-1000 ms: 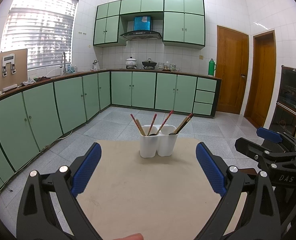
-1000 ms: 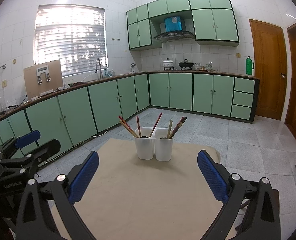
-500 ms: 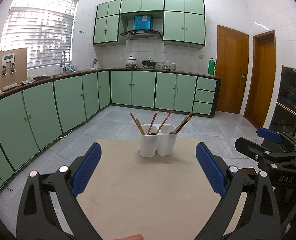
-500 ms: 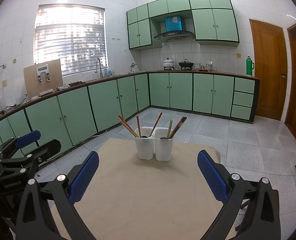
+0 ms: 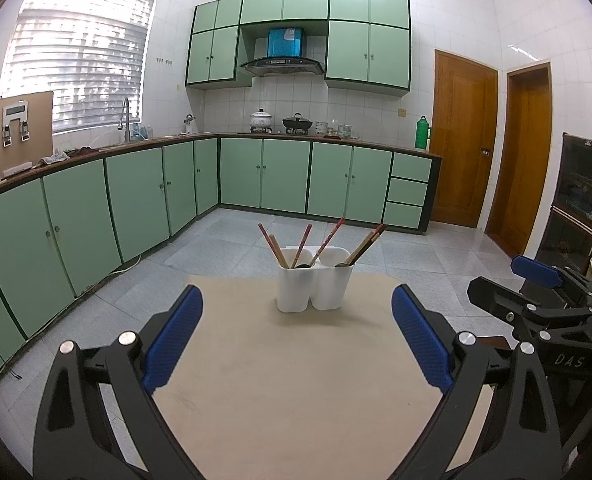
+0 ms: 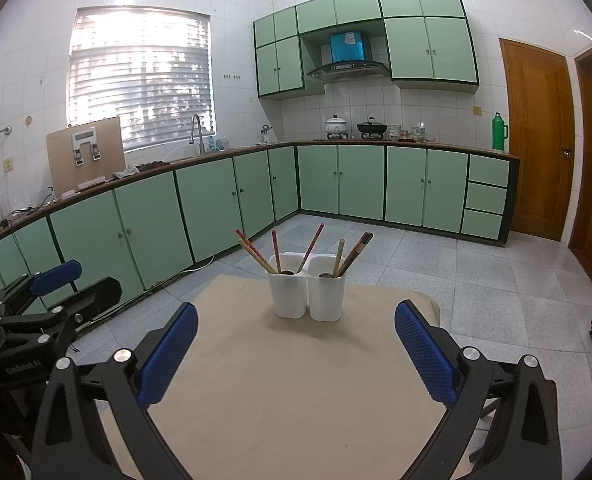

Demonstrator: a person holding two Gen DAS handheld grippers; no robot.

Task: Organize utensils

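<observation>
Every red and tan chopstick [image 5: 274,246] is seen standing in the white plastic two-cup holder [image 5: 315,289] on the beige table [image 5: 296,380]: sorted already, or awaiting re-sorting. The left gripper [image 5: 296,338] and right gripper [image 6: 296,346] are held spread wide and empty, the holder well ahead of both.

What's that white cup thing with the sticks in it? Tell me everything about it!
The white holder looks like smooth plastic: two joined cups standing upright on the beige table, toward its far edge. Chopsticks lean out of both cups, red and tan ones, fanning apart. Dark rounded tips, perhaps spoons, peek above the rims. Neither gripper touches it.
</observation>
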